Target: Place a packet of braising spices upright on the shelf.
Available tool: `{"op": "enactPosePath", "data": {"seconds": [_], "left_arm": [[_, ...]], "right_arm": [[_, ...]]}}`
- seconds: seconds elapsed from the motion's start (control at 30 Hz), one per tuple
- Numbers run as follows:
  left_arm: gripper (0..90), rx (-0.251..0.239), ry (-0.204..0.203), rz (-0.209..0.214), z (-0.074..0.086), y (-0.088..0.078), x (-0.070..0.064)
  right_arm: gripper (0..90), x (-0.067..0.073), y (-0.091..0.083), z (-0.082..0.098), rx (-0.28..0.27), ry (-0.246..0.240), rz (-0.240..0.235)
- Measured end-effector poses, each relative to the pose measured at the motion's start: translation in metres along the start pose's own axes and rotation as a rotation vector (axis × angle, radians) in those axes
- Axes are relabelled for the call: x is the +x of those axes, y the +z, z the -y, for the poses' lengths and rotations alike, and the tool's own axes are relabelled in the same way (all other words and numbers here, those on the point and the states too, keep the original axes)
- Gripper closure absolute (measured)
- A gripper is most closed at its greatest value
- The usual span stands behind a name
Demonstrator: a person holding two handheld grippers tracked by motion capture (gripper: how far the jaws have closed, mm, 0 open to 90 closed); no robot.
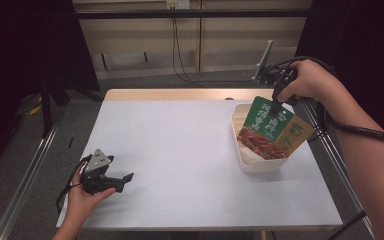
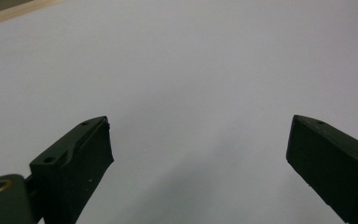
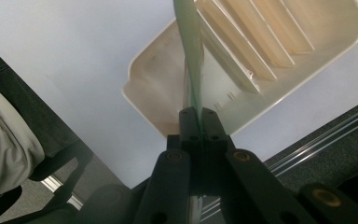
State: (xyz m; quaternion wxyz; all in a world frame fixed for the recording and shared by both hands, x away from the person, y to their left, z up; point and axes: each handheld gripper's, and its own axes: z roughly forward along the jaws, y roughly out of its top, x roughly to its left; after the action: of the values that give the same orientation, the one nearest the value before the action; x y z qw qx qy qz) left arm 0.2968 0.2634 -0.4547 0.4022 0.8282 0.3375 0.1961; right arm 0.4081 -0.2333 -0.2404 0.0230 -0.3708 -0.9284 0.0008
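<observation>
The snack pouch (image 1: 269, 129) bears Chinese characters, too small to read.

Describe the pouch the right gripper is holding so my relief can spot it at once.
Start at the white table and go to the cream tray near its right edge. Above that tray hangs the snack pouch, pinched at its top edge by the right gripper, which is shut on it. It is the one colourful thing there: green with white lettering, a picture of reddish-brown food and a yellow corner.
</observation>
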Motion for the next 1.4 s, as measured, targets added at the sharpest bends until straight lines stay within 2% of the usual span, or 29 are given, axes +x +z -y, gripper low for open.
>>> {"op": "enactPosePath", "data": {"seconds": [1.4], "left_arm": [[6.4,-0.002,-0.004,-0.006,0.0,0.0,-0.001]], "right_arm": [[90.0,-0.008,0.015,-0.005,-0.044,0.035,0.009]]}}
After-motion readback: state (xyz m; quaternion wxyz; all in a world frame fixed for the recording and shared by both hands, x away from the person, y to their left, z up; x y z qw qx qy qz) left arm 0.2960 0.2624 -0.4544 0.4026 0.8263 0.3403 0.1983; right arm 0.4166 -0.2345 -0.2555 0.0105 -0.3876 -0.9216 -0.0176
